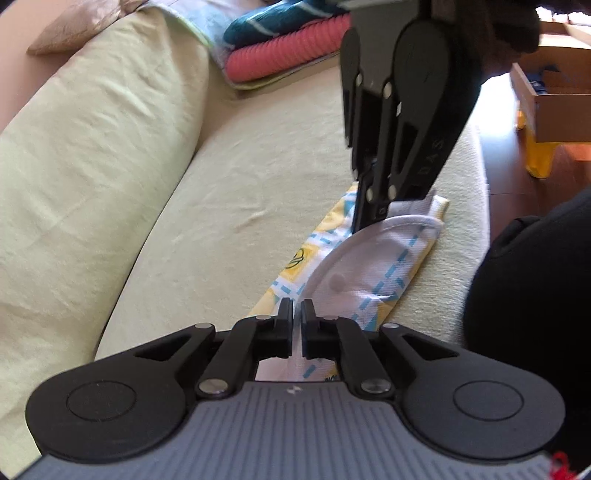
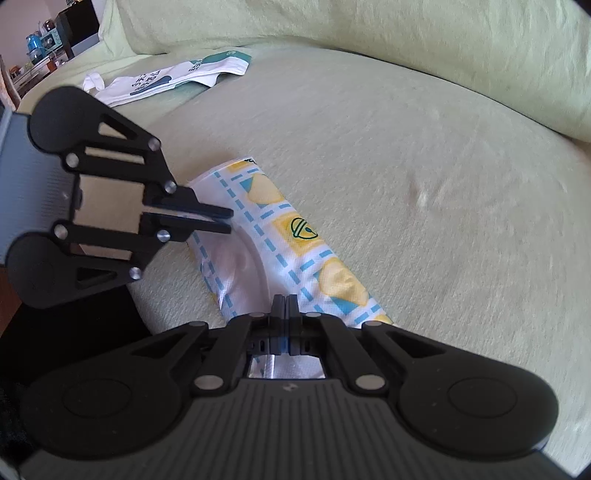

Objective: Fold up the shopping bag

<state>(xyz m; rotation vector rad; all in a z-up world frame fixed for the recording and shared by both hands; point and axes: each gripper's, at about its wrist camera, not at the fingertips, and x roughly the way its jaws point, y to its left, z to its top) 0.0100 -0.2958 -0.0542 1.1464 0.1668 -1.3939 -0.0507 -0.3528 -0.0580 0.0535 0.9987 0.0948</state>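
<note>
sofa holds folded shopping bag; right fingers clamped on it, left fingers slightly apart; second bag right view only.

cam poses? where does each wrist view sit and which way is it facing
Left wrist: rides the left claw, angled down along the folded shopping bag on the sofa seat toward folded towels and a cardboard box; shows its own fingers slightly apart, a dark sleeve.
Right wrist: rides the right claw, steeper down on the bag, facing the sofa back and a second bag; fingers shut.
Shared: the bag, the sofa, and each view catches the other claw.
</note>
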